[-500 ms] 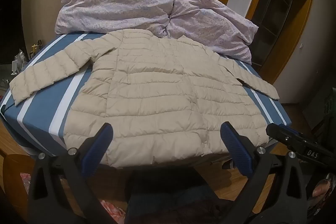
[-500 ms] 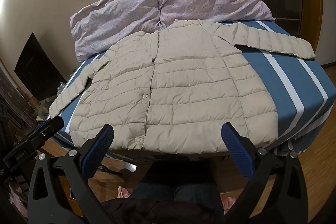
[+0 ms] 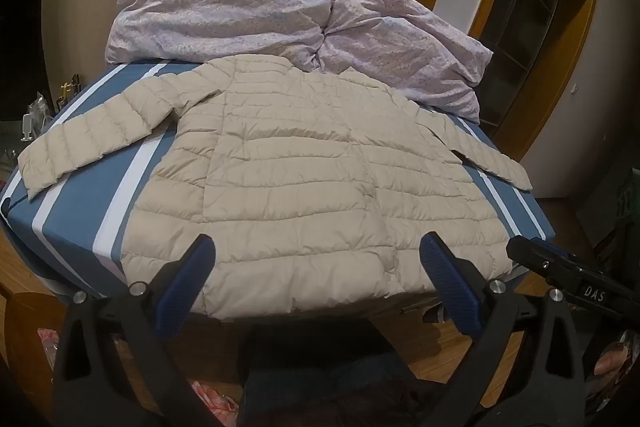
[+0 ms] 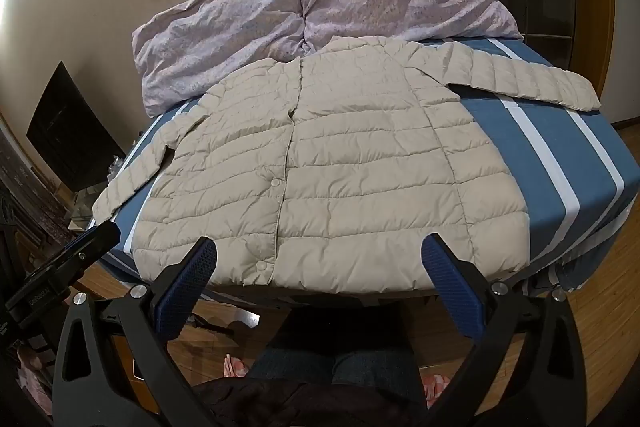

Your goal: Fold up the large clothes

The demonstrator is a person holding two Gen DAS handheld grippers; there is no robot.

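Striped bed (image 3: 60, 211), lilac duvet (image 3: 240, 11) at its head. Left view: jacket (image 3: 304, 187) lies flat, sleeves out, hem at the near edge; left gripper (image 3: 318, 277) hangs wide open, holding nothing. Right view: right gripper (image 4: 320, 277) too gapes empty just short of the hem.

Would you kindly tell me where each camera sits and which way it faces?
Left wrist: rides the left hand-held gripper, off the bed's near edge, facing the beige jacket and duvet; its open blue pads, the right hand-held gripper and the person's legs show.
Right wrist: rides that gripper, farther right, same heading; its open pads and the left gripper's tip show.
Shared: jacket, duvet, striped bed.
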